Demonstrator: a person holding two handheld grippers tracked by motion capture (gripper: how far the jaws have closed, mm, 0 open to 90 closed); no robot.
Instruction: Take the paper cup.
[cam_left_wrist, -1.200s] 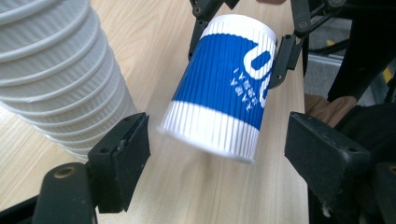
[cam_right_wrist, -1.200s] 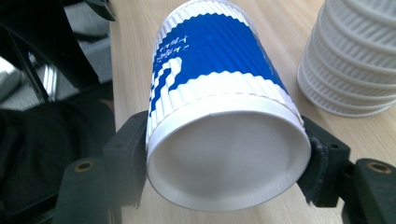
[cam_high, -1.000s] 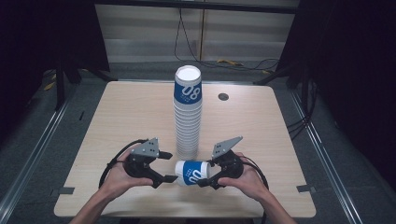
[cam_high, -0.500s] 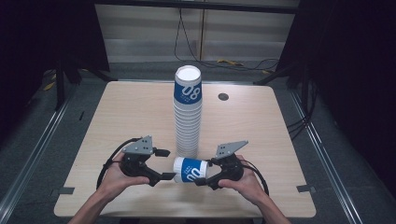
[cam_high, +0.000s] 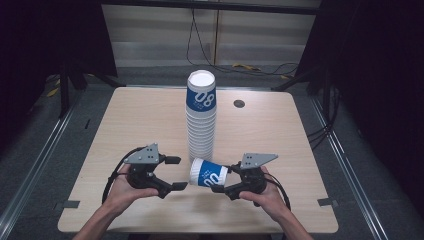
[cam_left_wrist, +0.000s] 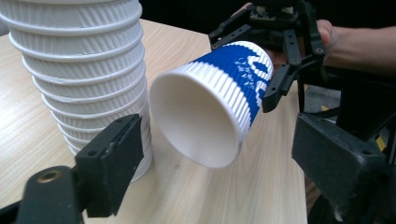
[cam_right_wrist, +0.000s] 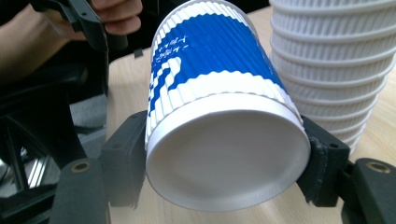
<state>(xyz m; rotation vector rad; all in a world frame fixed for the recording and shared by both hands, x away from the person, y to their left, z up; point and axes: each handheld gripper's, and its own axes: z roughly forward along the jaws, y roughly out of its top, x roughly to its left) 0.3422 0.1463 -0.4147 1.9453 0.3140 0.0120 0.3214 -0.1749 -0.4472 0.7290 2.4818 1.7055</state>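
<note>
A tall stack of ribbed paper cups (cam_high: 201, 120) stands at the table's middle, its top cup blue and white. My right gripper (cam_high: 224, 179) is shut on a single blue-and-white paper cup (cam_high: 209, 173), held on its side just above the table with the mouth toward my left gripper (cam_high: 176, 173). That gripper is open, a little short of the cup's rim. In the left gripper view the cup (cam_left_wrist: 215, 102) shows its empty mouth beside the stack (cam_left_wrist: 79, 70). The right gripper view has the cup's base (cam_right_wrist: 224, 154) clamped between both jaws, with the stack (cam_right_wrist: 336, 60) behind it.
The wooden table (cam_high: 130, 120) has a small round grommet (cam_high: 239, 103) at the back right. Cables trail from both grippers near the front edge. Dark floor and metal rails surround the table.
The left gripper has drawn back slightly to the left, away from the cup's mouth. The right gripper has kept hold of the cup and shifted it a little.
</note>
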